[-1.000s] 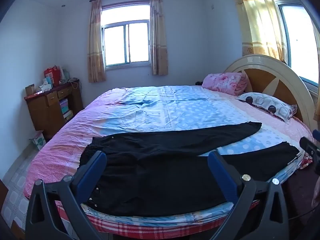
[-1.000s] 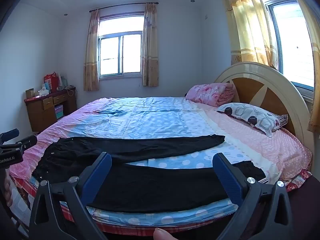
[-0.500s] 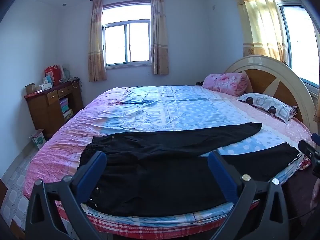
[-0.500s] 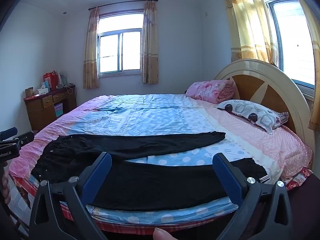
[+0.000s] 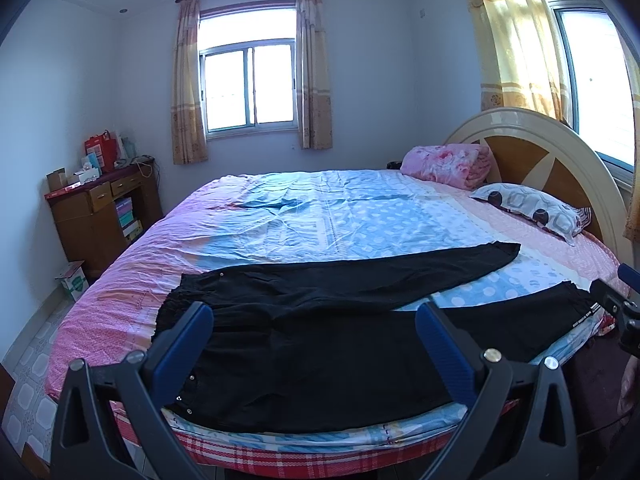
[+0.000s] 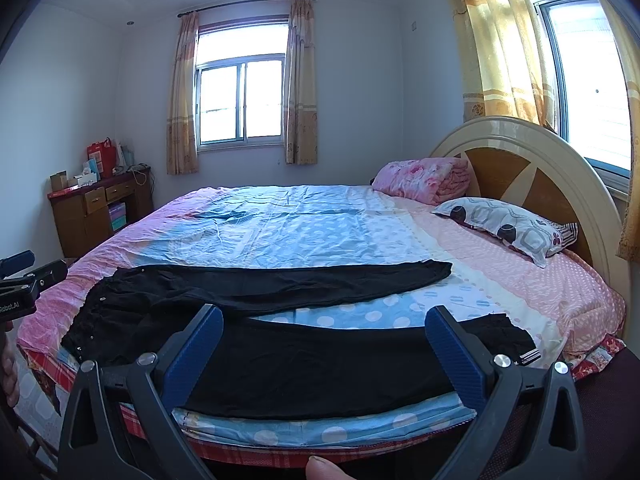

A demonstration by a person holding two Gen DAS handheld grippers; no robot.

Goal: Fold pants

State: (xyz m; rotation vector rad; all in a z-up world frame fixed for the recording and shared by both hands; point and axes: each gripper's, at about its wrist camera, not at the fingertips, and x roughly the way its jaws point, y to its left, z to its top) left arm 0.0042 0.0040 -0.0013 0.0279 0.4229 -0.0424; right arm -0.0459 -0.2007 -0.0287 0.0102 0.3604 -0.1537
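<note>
— Across the lower middle of both frames, what do we record?

— We record black pants [image 5: 320, 344] lying flat and unfolded on the bed [image 5: 340, 220], along its near edge. The waistband sits at lower left and both legs run toward the right; the far leg angles away from the near one, with polka-dot sheet showing between them.

— And the tools?

— We note the left hand-held gripper [image 5: 312, 340] at bottom centre of its view, blue pads spread wide, holding nothing and clear of the cloth. The right hand-held gripper [image 6: 324, 344] is likewise spread and empty. A fingertip [image 6: 324, 468] shows at the bottom edge of the right view.

— Surroundings?

— We see a pillow [image 6: 508, 228] and a pink folded blanket [image 6: 424, 178] at the headboard, right of frame.
</note>
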